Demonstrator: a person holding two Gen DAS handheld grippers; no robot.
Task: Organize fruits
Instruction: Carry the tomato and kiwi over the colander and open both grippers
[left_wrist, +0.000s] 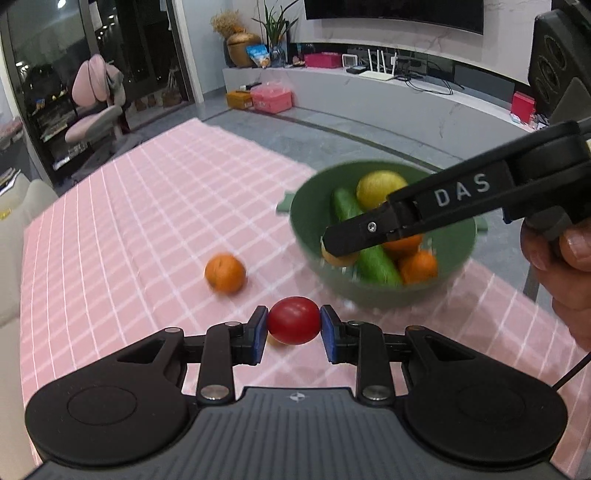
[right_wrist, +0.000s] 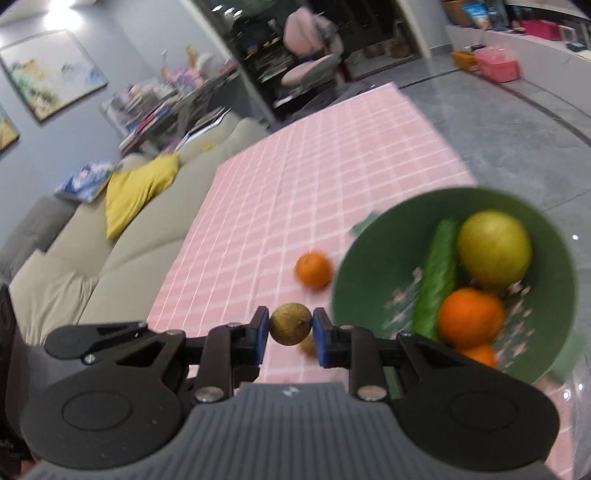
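My left gripper is clamped on a red tomato, both blue pads pressed against its sides; a small yellowish object shows just under it, mostly hidden. My right gripper is clamped on a small brown round fruit, held between its blue pads; a second brownish item peeks out beneath, too obscured to identify.

Ahead and slightly left of my left jaws, a loose orange lies on the pink checked tablecloth, apart from the bowl. Ahead and right of both jaws stands the green bowl, blurred by motion. It holds a yellow-green round fruit, a cucumber and two oranges, the nearer one cut off by my right gripper's body. In the left wrist view, my right gripper's finger reaches over the bowl and covers part of its contents; my right hand is cut off at the frame edge.
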